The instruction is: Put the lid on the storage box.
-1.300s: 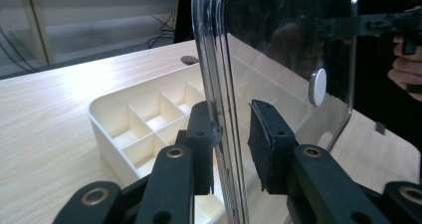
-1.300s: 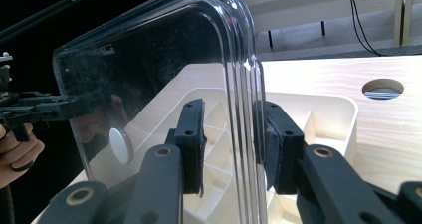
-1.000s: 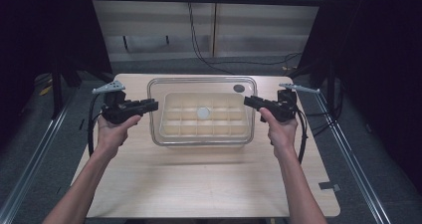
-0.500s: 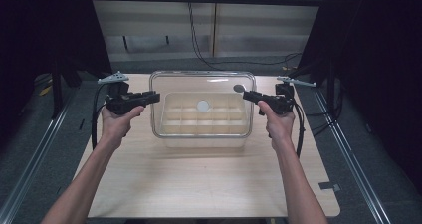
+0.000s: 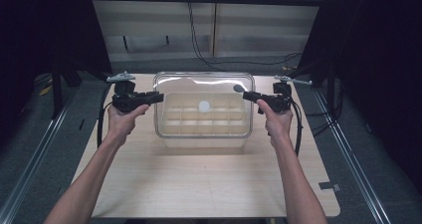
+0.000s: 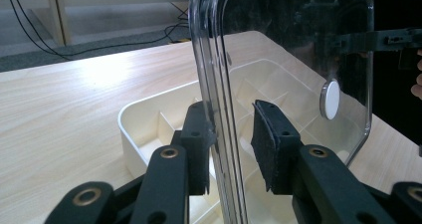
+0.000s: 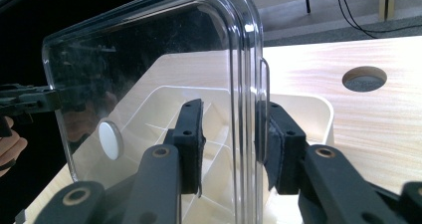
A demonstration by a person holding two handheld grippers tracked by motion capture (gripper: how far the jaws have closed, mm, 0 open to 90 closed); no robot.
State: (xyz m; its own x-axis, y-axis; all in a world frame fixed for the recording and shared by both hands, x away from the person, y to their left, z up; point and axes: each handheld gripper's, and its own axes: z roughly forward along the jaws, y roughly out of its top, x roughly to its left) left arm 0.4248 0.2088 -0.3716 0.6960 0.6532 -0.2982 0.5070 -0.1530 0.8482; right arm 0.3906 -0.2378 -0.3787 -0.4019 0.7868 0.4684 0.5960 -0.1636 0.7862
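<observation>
From where I sit, the table (image 5: 209, 184) carries a cream compartment tray (image 5: 204, 129) near its far middle, and above that tray I have the clear lid (image 5: 203, 84) lifted flat, one short edge in each gripper. The left gripper (image 5: 155, 97) is at the lid's 9 o'clock edge and the right gripper (image 5: 247, 95) at its 3 o'clock edge. In the left gripper view the lid's rim (image 6: 219, 109) sits between the jaws, touching one pad, with a small gap at the other; the right gripper view shows much the same on the rim (image 7: 247, 114), so I judge both sets of jaws to be closed lightly on the lid rather than squeezing hard. The main risk I see is the slick plastic sliding out on one side, which would drop that edge onto the tray and knock it askew. Uneven travel of my two hands could also twist or flex the lid and pop it free. The small white disc (image 5: 204, 105) on the lid gives me a check on tilt
</observation>
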